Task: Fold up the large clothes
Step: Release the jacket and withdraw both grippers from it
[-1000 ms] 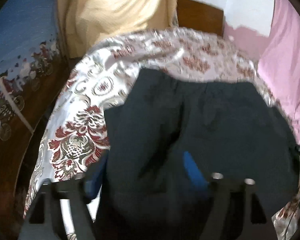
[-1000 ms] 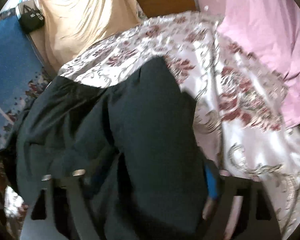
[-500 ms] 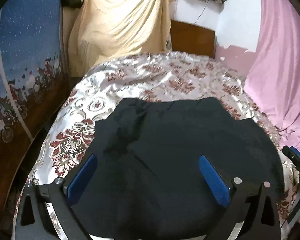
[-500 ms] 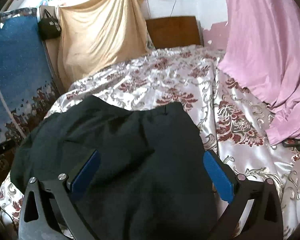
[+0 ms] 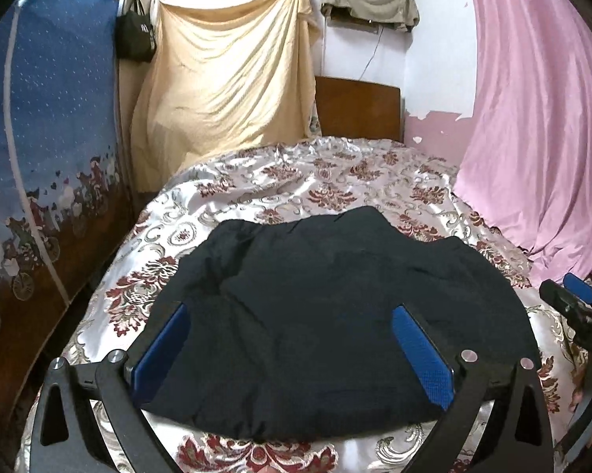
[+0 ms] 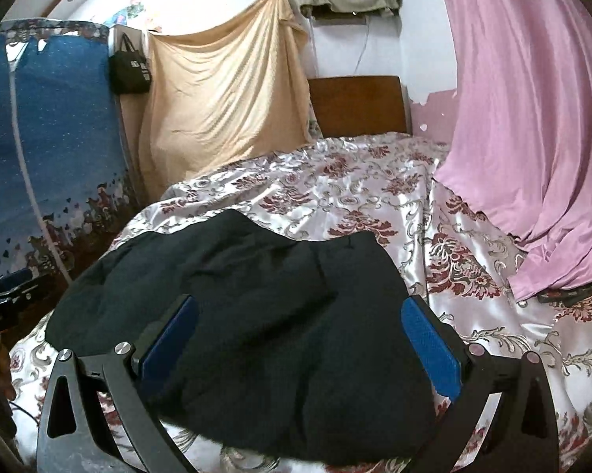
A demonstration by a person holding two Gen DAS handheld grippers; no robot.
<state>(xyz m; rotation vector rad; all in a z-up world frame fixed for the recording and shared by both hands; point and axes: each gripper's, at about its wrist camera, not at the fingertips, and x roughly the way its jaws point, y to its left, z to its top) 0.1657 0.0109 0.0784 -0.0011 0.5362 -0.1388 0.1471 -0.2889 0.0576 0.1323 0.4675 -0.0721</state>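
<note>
Dark navy cloth garment (image 5: 327, 315), folded into a compact bundle, lies near the foot of the floral satin bedspread (image 5: 335, 181), while left tool (image 5: 292, 351) and right tool (image 6: 300, 343) hover released, jaws spread, apparently letting the fold settle.

Both wrist views look forward and somewhat downward from near the foot of the bed (image 5: 335, 181), toward the headboard (image 5: 357, 108) at twelve o'clock. The left view sits near the dark folded garment (image 5: 335, 315), with the pink curtain (image 5: 532, 118) at two o'clock. The right view stands to its right, with the garment (image 6: 256, 315) shifted toward nine o'clock. Both share garment, bedspread, headboard and yellow cloth (image 6: 225, 90).
</note>
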